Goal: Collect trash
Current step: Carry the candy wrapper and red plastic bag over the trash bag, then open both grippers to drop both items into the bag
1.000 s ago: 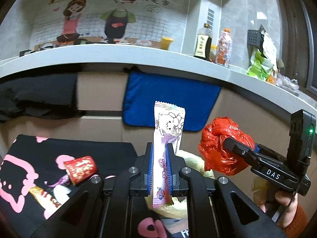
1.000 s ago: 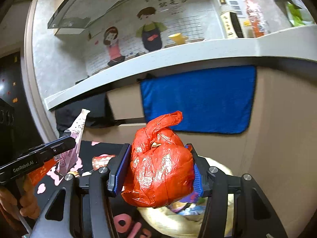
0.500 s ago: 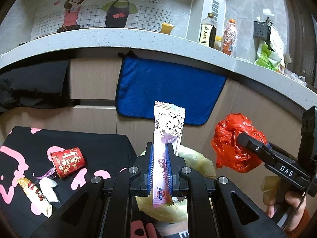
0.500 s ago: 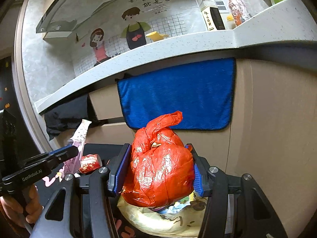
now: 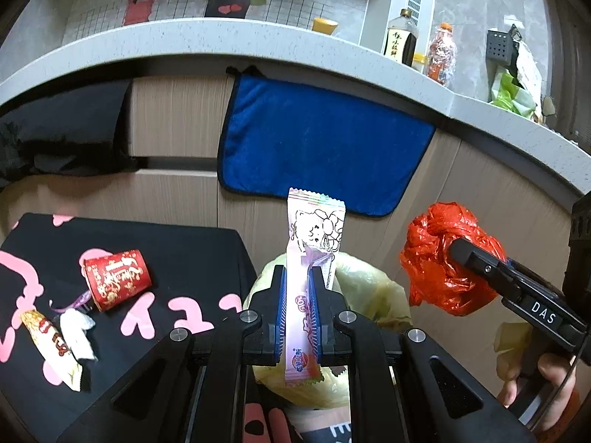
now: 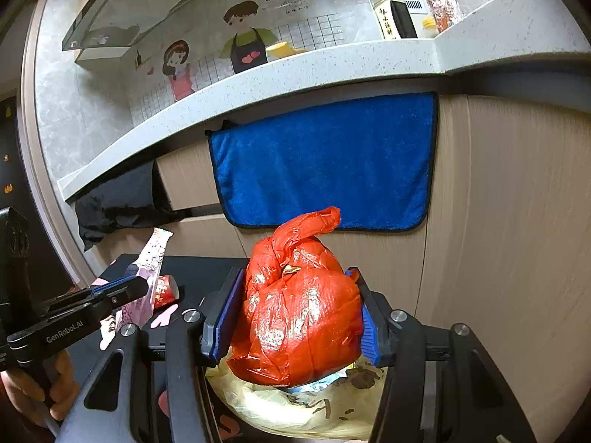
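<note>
Both shifted right over yellow bag [image 6: 295,406]; left gripper [image 5: 297,288] pinches wrapper [image 5: 314,243], right gripper [image 6: 295,310] clamps red bag [image 6: 299,313].

The left gripper [image 5: 297,306] holds a snack wrapper [image 5: 312,254] upright between its jaws, above an open trash bag [image 5: 369,288]. To its right, the right gripper [image 6: 295,317] clamps a knotted plastic bag [image 6: 299,310] over the same trash bag. Left of the trash bag, a paper cup [image 5: 116,278] lies tipped on a printed cloth [image 5: 177,251], with small wrappers [image 5: 59,347] nearer. Behind hangs a towel [image 5: 321,151], under the worktop [image 5: 258,44] carrying bottles [image 5: 400,38].
</note>
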Demonstrator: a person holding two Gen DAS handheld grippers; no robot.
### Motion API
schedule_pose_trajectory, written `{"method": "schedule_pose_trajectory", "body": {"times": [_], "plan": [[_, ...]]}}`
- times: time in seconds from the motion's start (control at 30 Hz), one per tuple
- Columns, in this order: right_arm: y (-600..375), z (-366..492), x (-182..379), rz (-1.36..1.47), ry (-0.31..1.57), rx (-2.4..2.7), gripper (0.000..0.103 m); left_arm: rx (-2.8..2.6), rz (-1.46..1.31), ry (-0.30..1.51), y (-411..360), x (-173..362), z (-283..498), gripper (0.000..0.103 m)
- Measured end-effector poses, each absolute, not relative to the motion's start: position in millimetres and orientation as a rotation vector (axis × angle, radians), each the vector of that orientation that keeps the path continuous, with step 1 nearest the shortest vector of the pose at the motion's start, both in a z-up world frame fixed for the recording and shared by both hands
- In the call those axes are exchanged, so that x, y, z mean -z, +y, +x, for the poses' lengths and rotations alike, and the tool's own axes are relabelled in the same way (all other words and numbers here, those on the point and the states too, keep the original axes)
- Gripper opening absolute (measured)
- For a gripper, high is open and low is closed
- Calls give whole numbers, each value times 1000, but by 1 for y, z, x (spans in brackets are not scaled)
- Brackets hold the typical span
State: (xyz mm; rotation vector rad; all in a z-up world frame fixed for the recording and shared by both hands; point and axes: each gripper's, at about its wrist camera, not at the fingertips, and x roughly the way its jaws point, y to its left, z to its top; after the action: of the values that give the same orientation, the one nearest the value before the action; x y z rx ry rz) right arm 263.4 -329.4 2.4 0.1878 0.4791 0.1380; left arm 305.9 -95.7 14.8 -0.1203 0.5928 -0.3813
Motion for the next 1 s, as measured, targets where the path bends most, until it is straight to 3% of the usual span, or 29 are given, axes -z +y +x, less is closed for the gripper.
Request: {"method": "schedule_pose_trajectory", "body": {"times": [1.0], "plan": [[-344,323,60,225,623,-126,52,470,-145,715,-133,39,371,12]]}}
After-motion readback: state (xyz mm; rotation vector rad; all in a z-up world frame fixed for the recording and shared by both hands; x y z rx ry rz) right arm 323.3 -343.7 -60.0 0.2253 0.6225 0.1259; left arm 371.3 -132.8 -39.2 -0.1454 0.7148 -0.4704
